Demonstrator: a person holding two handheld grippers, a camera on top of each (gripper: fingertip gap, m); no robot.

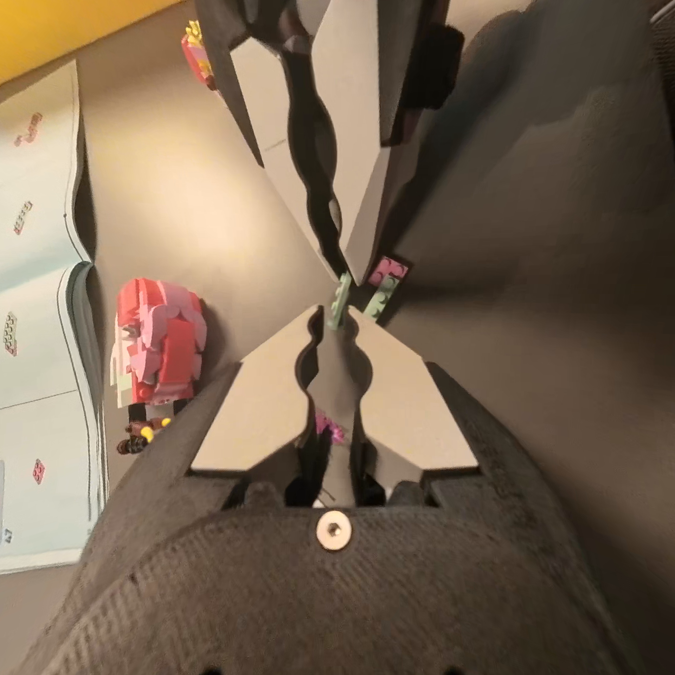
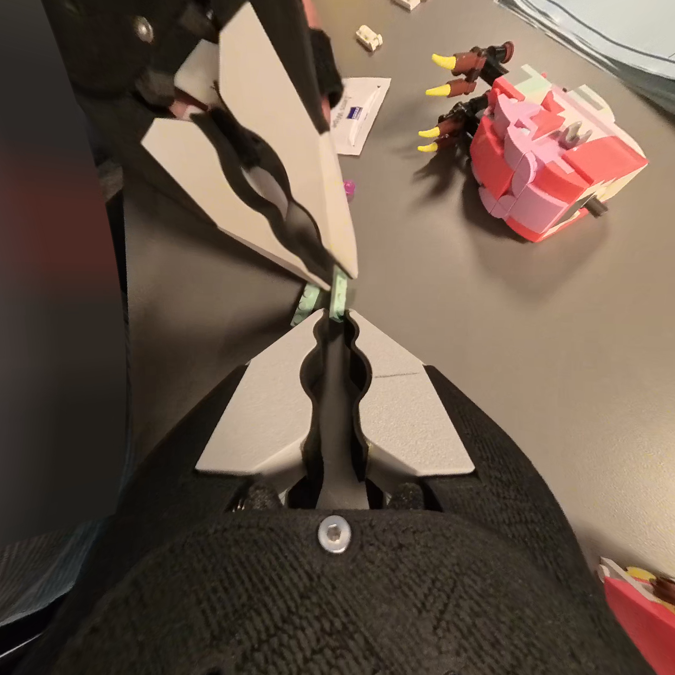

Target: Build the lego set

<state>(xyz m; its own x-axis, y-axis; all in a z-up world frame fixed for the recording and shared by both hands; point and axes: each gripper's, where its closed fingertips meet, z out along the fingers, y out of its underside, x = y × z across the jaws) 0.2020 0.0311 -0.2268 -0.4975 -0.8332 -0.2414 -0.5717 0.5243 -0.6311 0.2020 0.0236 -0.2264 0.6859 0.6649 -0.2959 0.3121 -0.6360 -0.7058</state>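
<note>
A thin light green brick plate (image 1: 338,305) stands on edge above the grey table (image 1: 204,204), spanning both grippers. My left gripper (image 1: 333,310) is shut on its near end. My right gripper (image 2: 335,313) is shut on the other end of the same plate (image 2: 338,296). The two grippers meet tip to tip: the right one (image 1: 347,283) comes in from the top of the left wrist view, and the left one (image 2: 341,283) from the upper left of the right wrist view. A second green plate (image 1: 380,303) joined to a pink plate (image 1: 392,272) lies on the table just beside the tips.
A red and pink brick model (image 2: 548,164) with dark, yellow-tipped claws (image 2: 456,73) lies at the right. An open instruction booklet (image 1: 36,255) lies at the left. A white packet (image 2: 361,113), a small white piece (image 2: 369,36) and a magenta stud (image 2: 349,187) lie farther off. Only a small space, under 4 cm, lies between the two pairs of fingers. It is some 11 cm from my left tips to the white packet (image 2: 361,113).
</note>
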